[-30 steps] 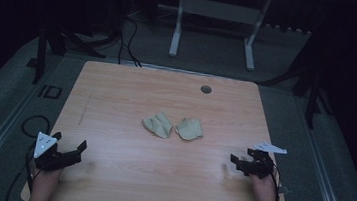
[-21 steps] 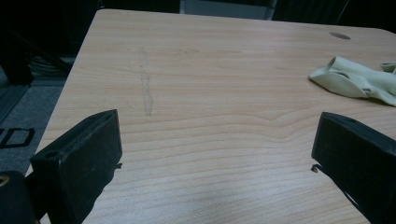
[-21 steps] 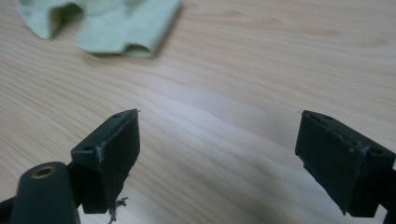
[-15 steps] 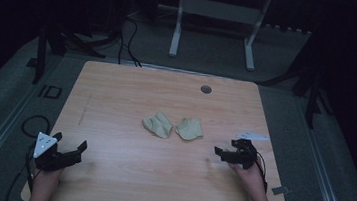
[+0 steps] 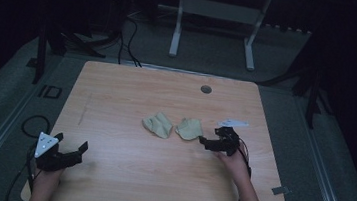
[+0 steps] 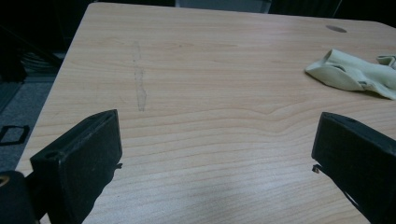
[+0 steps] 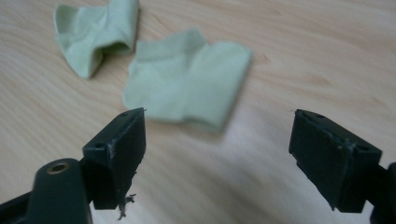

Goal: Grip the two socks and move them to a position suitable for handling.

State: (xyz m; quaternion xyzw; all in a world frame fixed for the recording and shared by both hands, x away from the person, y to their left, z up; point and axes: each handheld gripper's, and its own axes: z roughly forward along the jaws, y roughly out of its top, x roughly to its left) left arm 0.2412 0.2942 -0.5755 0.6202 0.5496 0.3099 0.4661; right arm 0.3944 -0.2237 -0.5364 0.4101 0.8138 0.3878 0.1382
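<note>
right claw (image 5: pixel 205 143), jaws spread wide though just narrowing a little with nothing between them, sits just beside the right sock (image 5: pixel 189 129) at mid-table, while the left claw (image 5: pixel 71 150) waits spread at the near left, so neither pale sock looks picked up yet.

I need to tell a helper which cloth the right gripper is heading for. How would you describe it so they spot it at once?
On the wooden table, two pale green cloths lie side by side near the middle. It is the right-hand cloth, just ahead of the right gripper, whose jaws stand open. It lies flatter than the bunched left-hand cloth.
</note>
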